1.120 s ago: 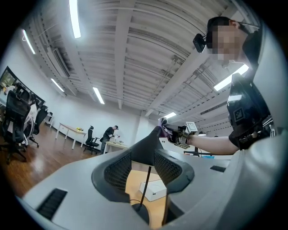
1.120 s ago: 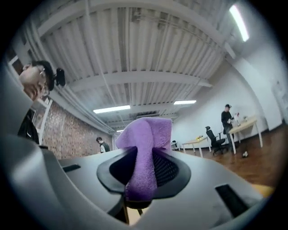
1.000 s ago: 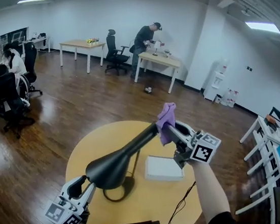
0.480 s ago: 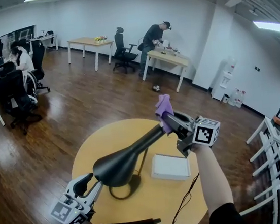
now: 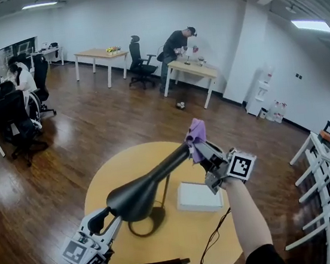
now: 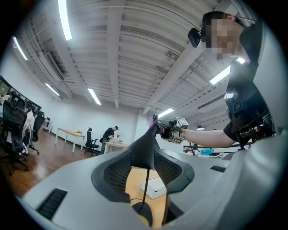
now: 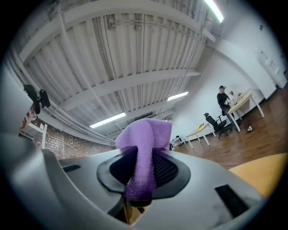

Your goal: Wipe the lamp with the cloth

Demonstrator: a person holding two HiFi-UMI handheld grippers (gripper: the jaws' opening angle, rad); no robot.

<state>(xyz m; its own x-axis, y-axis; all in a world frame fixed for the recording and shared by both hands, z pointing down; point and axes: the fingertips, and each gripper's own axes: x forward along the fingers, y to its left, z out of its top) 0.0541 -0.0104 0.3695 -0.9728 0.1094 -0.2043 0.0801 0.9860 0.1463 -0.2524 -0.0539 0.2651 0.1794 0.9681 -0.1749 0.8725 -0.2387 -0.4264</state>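
A black lamp [image 5: 138,192] leans over the round wooden table [image 5: 110,172], its wide shade low at the left and its thin neck rising to the right. My left gripper [image 5: 101,218] is shut on the shade's end; in the left gripper view the black lamp [image 6: 145,148] fills the gap between the jaws of my left gripper [image 6: 143,170]. My right gripper [image 5: 200,151] is shut on a purple cloth [image 5: 195,135], which lies against the top of the neck. In the right gripper view the cloth [image 7: 146,152] hangs folded between the jaws of my right gripper [image 7: 139,179].
A white box [image 5: 199,196] lies on the table right of the lamp's round base [image 5: 142,225]. A black cable [image 5: 213,243] runs off the near edge. Office desks, chairs and several people stand far behind on the wooden floor.
My right gripper has rolled and shifted slightly with the cloth against the lamp's neck. The left gripper and the lamp's shade have stayed put.
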